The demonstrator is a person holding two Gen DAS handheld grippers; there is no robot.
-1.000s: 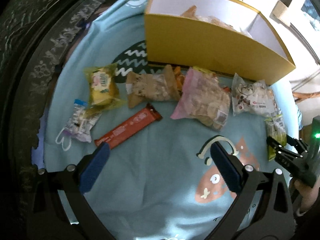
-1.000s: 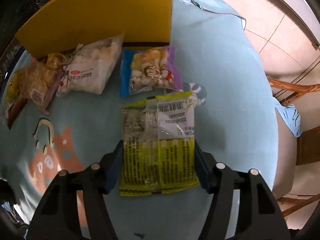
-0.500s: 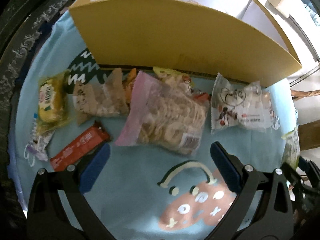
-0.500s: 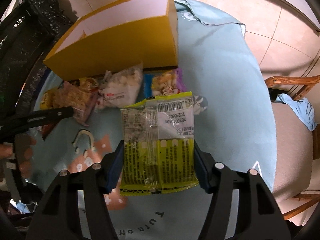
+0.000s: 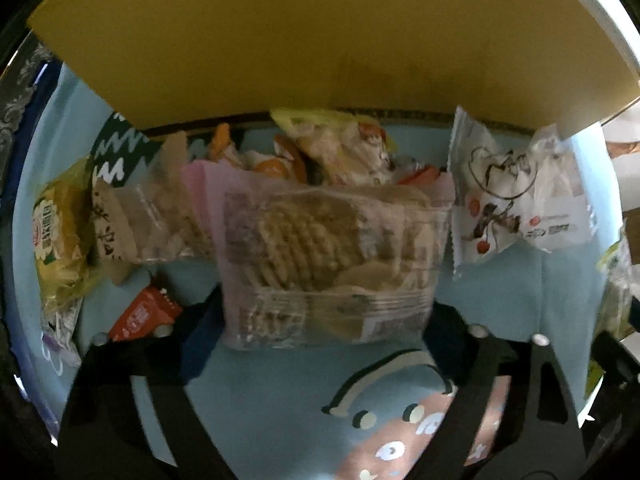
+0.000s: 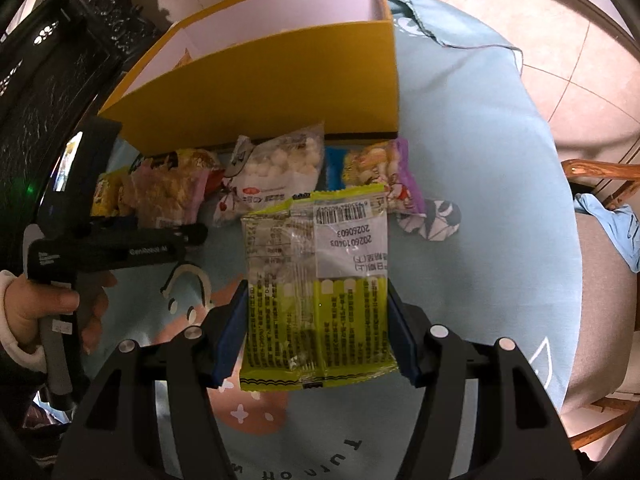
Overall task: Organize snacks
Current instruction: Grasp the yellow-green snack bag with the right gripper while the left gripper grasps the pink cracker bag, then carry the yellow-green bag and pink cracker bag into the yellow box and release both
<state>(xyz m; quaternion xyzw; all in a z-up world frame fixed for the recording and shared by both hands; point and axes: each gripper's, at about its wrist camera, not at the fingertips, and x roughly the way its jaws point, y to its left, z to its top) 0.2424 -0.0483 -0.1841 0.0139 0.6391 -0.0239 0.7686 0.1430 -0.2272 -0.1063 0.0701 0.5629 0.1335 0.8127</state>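
A pink bag of crackers [image 5: 328, 256] lies on the blue tablecloth in front of the yellow box [image 5: 320, 40]. My left gripper [image 5: 324, 332] points down over it. Its jaws are closing, the bag stands between them, and both pads meet the bag's sides. In the right wrist view, my right gripper [image 6: 316, 332] is shut on a yellow-green snack packet [image 6: 316, 280], held above the cloth. The left gripper [image 6: 188, 236] shows there from the side, next to the pink bag [image 6: 168, 192]. The yellow box [image 6: 260, 92] stands open at the top.
Beside the pink bag lie a white marshmallow bag [image 5: 516, 204], a clear biscuit pack [image 5: 148, 220], a yellow pack [image 5: 56, 232] and a red bar [image 5: 144, 316]. A purple-edged bag [image 6: 380, 176] lies by the box corner. A wooden chair [image 6: 600, 184] stands to the right.
My left gripper has come down and forward onto the pink bag, and its jaws have narrowed around it. My right gripper has risen with the yellow-green packet.
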